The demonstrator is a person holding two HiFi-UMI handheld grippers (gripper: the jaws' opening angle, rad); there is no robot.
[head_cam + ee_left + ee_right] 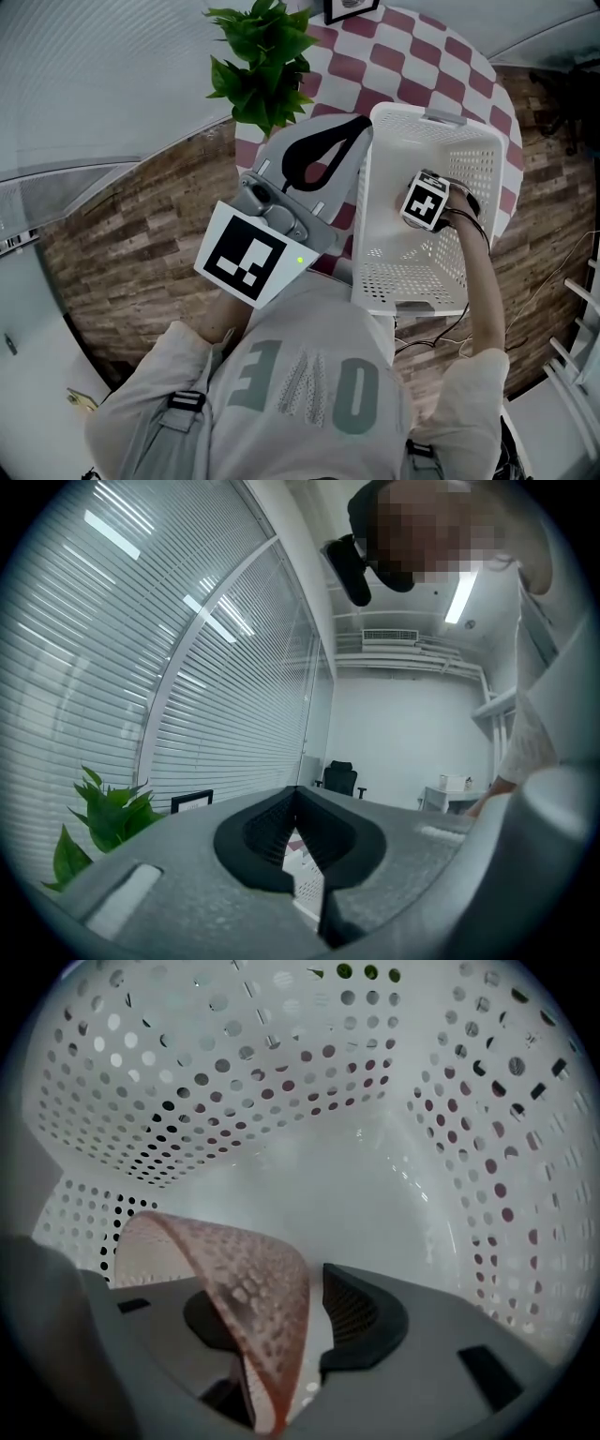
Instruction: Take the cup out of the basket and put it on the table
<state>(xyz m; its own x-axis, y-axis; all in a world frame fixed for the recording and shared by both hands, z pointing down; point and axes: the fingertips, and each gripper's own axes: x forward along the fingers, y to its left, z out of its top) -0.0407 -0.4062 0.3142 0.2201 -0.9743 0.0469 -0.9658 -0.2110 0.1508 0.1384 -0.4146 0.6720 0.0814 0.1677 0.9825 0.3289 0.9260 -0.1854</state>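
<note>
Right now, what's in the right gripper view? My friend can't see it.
A pink see-through cup stands between the open jaws of the right gripper, with a small gap showing beside one jaw. All around is the inside of a white basket full of little holes.

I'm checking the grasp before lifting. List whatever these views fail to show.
Cup: unseen in head view, under the right tool inside the basket.
Cup's base: right gripper view, behind the tool's body and bottom edge.
Tool's left pad: same view, behind the cup's wall.
</note>
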